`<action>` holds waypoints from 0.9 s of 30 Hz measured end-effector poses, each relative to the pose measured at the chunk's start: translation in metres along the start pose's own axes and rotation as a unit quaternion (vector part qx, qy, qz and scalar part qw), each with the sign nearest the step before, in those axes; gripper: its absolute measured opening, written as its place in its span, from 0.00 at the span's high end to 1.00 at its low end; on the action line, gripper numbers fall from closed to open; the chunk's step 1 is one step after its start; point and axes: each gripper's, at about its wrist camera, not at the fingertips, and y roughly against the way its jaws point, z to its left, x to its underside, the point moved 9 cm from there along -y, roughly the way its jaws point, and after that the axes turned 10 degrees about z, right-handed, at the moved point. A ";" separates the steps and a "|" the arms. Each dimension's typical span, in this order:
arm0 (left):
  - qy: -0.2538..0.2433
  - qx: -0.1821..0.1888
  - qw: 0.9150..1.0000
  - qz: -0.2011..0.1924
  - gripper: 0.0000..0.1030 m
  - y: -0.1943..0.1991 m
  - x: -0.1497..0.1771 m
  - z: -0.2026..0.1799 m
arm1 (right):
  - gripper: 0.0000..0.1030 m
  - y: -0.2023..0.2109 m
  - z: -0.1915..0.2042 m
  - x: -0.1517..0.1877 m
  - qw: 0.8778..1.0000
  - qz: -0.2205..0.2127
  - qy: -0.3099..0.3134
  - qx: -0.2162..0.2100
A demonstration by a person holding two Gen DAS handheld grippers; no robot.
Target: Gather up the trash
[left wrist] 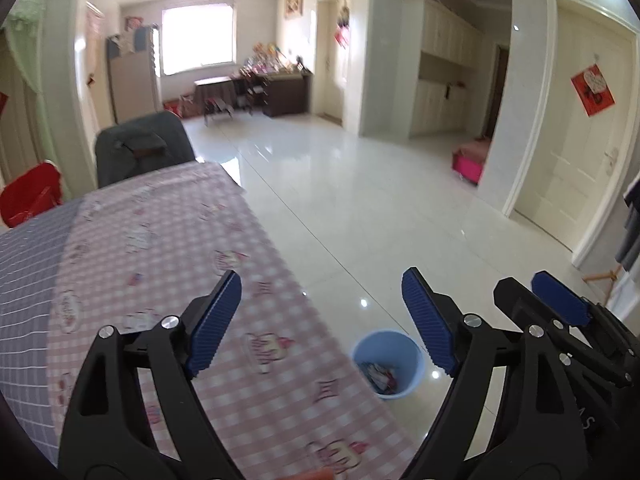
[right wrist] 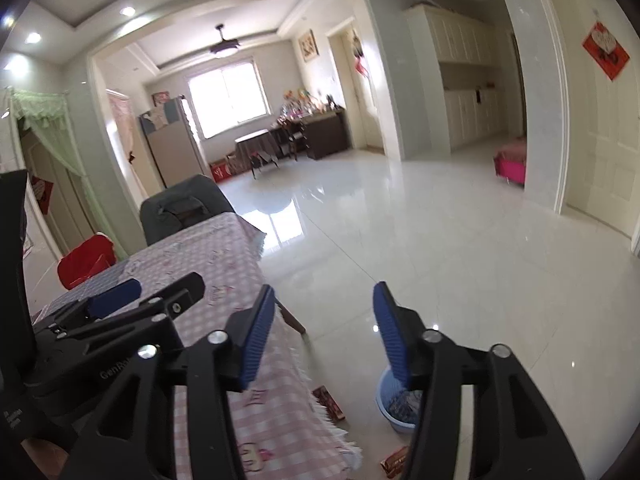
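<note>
A light blue bin (left wrist: pixel 404 356) stands on the tiled floor beside the table, with crumpled wrappers (left wrist: pixel 380 374) inside. In the right wrist view the bin (right wrist: pixel 386 404) is partly hidden behind a finger. Two red-brown wrappers lie on the floor near it, one (right wrist: pixel 330 402) by the tablecloth fringe and one (right wrist: pixel 394 460) at the bottom edge. My left gripper (left wrist: pixel 322 280) is open and empty, held high over the table edge and bin. My right gripper (right wrist: pixel 324 292) is open too, with nothing between its pads. Each gripper shows in the other's view: right gripper (left wrist: pixel 520 284), left gripper (right wrist: pixel 168 282).
The table (left wrist: pixel 160 240) wears a pink checked cloth over a grey one. A dark chair (left wrist: pixel 140 148) stands at its far end and a red seat (left wrist: pixel 28 196) at the left. A pink box (left wrist: pixel 468 160) sits by a pillar, and a white door (left wrist: pixel 580 152) is at right.
</note>
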 end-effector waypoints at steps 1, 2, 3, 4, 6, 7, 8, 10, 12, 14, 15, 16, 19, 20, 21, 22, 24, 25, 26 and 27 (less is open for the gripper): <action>0.003 -0.005 1.000 -0.007 0.20 0.009 0.002 0.006 | 0.45 0.006 0.008 0.001 1.000 -0.005 0.006 -0.004; 0.006 -0.011 1.000 -0.014 0.20 0.017 0.003 0.012 | 0.44 0.012 0.015 0.001 1.000 -0.011 0.011 -0.008; 0.010 -0.017 1.000 -0.022 0.19 0.027 0.005 0.018 | 0.43 0.019 0.023 0.002 1.000 -0.017 0.017 -0.012; 0.014 -0.024 0.999 -0.031 0.18 0.037 0.007 0.024 | 0.42 0.024 0.030 0.003 0.999 -0.022 0.023 -0.015; 0.021 -0.035 0.998 -0.043 0.17 0.053 0.013 0.034 | 0.41 0.034 0.038 0.005 0.999 -0.029 0.029 -0.020; 0.023 -0.037 0.998 -0.047 0.17 0.057 0.015 0.038 | 0.39 0.039 0.043 0.007 0.999 -0.033 0.033 -0.022; 0.025 -0.040 0.998 -0.050 0.17 0.062 0.016 0.041 | 0.38 0.045 0.047 0.009 0.998 -0.036 0.037 -0.024; 0.030 -0.046 0.997 -0.059 0.15 0.075 0.022 0.046 | 0.37 0.054 0.052 0.013 0.998 -0.041 0.040 -0.027; 0.031 -0.049 0.996 -0.066 0.15 0.086 0.028 0.047 | 0.34 0.065 0.055 0.017 0.998 -0.048 0.042 -0.027; 0.032 -0.051 0.995 -0.075 0.15 0.097 0.036 0.047 | 0.33 0.076 0.053 0.021 0.997 -0.057 0.042 -0.023; 0.031 -0.052 0.995 -0.078 0.15 0.101 0.039 0.047 | 0.33 0.081 0.053 0.024 0.997 -0.061 0.042 -0.022; 0.029 -0.055 0.995 -0.082 0.15 0.105 0.041 0.045 | 0.32 0.084 0.052 0.026 0.997 -0.066 0.041 -0.021; 0.014 -0.074 0.992 -0.100 0.15 0.115 0.045 0.036 | 0.26 0.094 0.045 0.034 0.996 -0.077 0.037 -0.022; 0.006 -0.079 0.991 -0.108 0.15 0.118 0.046 0.030 | 0.25 0.096 0.040 0.038 0.996 -0.079 0.031 -0.020; 0.001 -0.079 0.991 -0.111 0.15 0.120 0.048 0.026 | 0.23 0.099 0.034 0.040 0.996 -0.081 0.024 -0.023; -0.002 -0.079 0.990 -0.113 0.15 0.122 0.049 0.022 | 0.22 0.099 0.030 0.043 0.996 -0.081 0.019 -0.026; -0.008 -0.081 0.989 -0.121 0.15 0.126 0.053 0.014 | 0.21 0.104 0.018 0.048 0.996 -0.084 0.007 -0.030; -0.011 -0.083 0.989 -0.124 0.15 0.127 0.053 0.009 | 0.21 0.106 0.014 0.050 0.996 -0.086 0.005 -0.030; -0.015 -0.084 0.988 -0.126 0.15 0.128 0.055 0.003 | 0.21 0.108 0.009 0.051 0.996 -0.088 0.003 -0.029; -0.018 -0.084 0.988 -0.126 0.15 0.128 0.056 -0.003 | 0.21 0.111 0.003 0.053 0.995 -0.093 0.001 -0.026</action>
